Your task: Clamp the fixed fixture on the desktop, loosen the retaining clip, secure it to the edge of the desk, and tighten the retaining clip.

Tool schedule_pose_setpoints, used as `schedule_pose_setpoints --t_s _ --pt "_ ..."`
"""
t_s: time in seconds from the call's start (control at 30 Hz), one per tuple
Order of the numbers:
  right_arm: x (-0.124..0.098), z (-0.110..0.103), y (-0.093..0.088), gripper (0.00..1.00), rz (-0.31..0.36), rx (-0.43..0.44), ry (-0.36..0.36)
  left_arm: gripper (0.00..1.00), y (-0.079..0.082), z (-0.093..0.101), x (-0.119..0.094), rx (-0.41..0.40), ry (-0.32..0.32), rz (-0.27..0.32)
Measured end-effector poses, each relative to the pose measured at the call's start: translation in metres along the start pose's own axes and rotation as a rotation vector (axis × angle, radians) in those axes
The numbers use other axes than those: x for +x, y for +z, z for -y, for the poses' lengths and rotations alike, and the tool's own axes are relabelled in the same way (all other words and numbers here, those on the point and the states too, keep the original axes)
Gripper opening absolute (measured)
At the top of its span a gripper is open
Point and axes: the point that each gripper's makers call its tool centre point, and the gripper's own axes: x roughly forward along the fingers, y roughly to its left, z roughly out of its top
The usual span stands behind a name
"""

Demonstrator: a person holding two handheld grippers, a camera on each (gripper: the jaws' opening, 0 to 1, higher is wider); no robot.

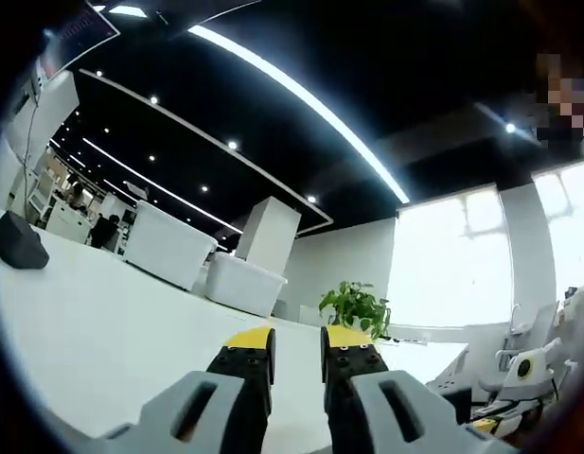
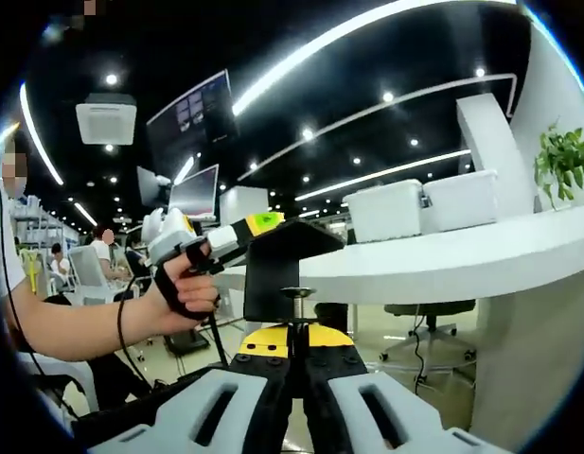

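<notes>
Right gripper view: tongs (image 2: 293, 364) grip fixture (image 2: 273, 274).

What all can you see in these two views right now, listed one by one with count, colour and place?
Flat black clamp fixture with screw stem: one, black, right gripper view centre, above the right tongs.
White desk surface: one, white, lower left gripper view.
White plastic storage bins: two, white, on the counter in the right gripper view.
Green leafy potted plant: one, green, far desk edge.
Dark wedge-shaped object: one, black, desk's left side.
Hanging monitors: two, dark, background.
Seated people: at least two, far background.
Person's gloved hand: one, holding the yellow-tipped left tongs, slightly apart, nothing between.
Right tongs: yellow-tipped, closed together below the fixture's stem.
</notes>
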Motion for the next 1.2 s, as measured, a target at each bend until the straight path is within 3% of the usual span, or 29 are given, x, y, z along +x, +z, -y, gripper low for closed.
schedule_pose_setpoints --t_s 0.17,0.23,0.77,1.2 --pt "0.005 0.01 -0.01 0.0 0.003 0.052 -0.023 0.19 -0.009 0.01 0.003 0.02 -0.027 -0.031" --pt "0.005 0.013 -0.015 0.0 -0.023 0.025 -0.021 0.19 -0.01 0.013 0.004 0.029 -0.036 -0.036" --pt "0.018 0.034 -0.017 0.0 0.011 0.07 -0.043 0.19 -0.032 0.036 0.002 0.039 -0.071 -0.072" --pt "0.024 0.04 -0.022 0.0 0.037 0.065 -0.041 0.19 -0.033 0.049 -0.001 0.059 -0.104 -0.09"
